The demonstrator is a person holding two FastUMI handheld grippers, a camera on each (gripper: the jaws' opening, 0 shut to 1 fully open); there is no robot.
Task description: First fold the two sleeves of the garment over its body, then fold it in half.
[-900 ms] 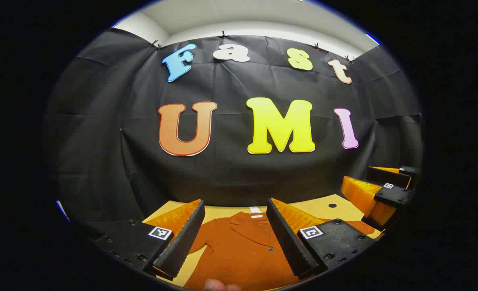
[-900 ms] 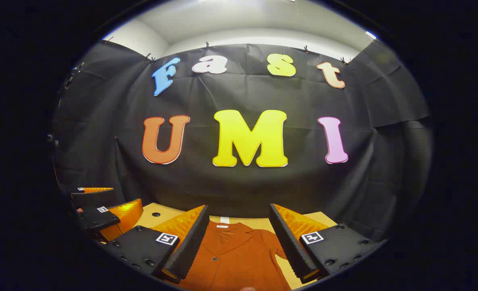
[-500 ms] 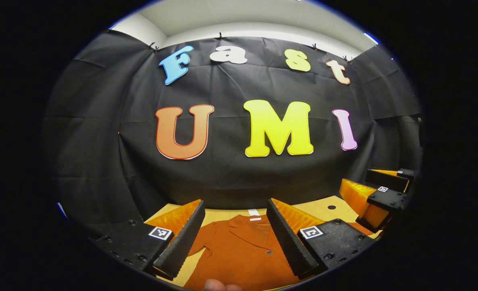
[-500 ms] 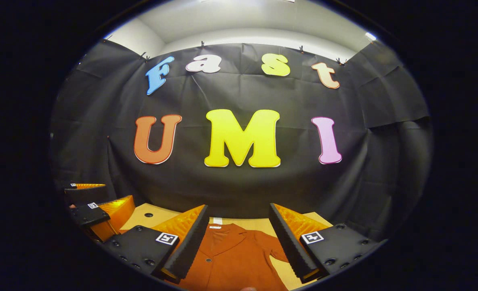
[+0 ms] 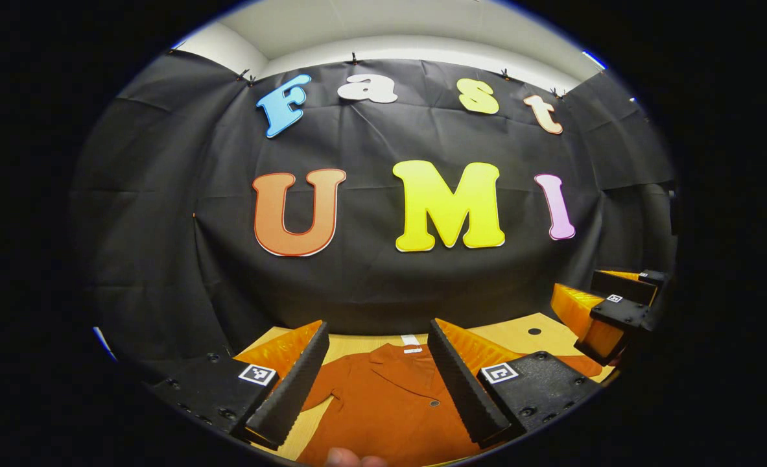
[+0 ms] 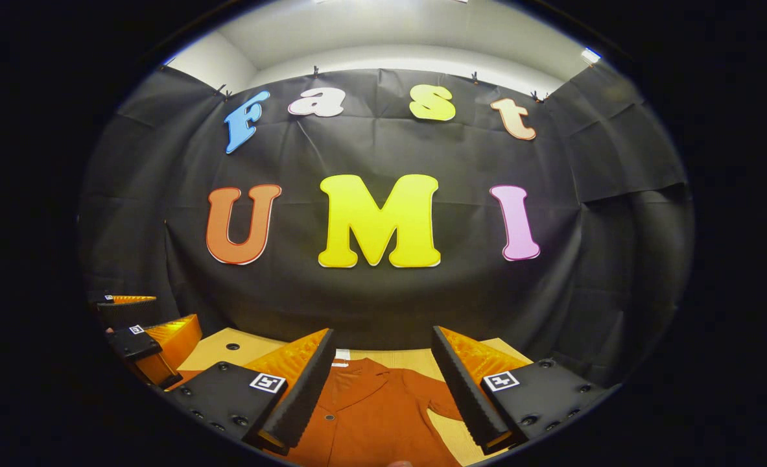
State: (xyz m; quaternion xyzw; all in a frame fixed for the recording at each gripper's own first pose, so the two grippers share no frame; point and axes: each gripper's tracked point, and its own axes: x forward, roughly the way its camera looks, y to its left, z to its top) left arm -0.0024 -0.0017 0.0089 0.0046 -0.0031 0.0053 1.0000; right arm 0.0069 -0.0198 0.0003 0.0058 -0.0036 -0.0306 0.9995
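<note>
A rust-orange shirt (image 5: pixel 383 402) with collar and dark buttons lies flat on the pale wooden tabletop (image 5: pixel 519 332). The left gripper (image 5: pixel 377 376) and right gripper (image 6: pixel 380 383) hover above it, spread wide, holding nothing

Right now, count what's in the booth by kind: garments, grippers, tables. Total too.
Garments: 1, the rust-orange shirt lying flat, collar away from the cameras.
Grippers: 2, left gripper and right gripper, both open above the shirt.
Tables: 1, the wooden table.
Total: 4.

A wooden table (image 5: pixel 516 332) stands before black cloth (image 5: pixel 163 194).
</note>
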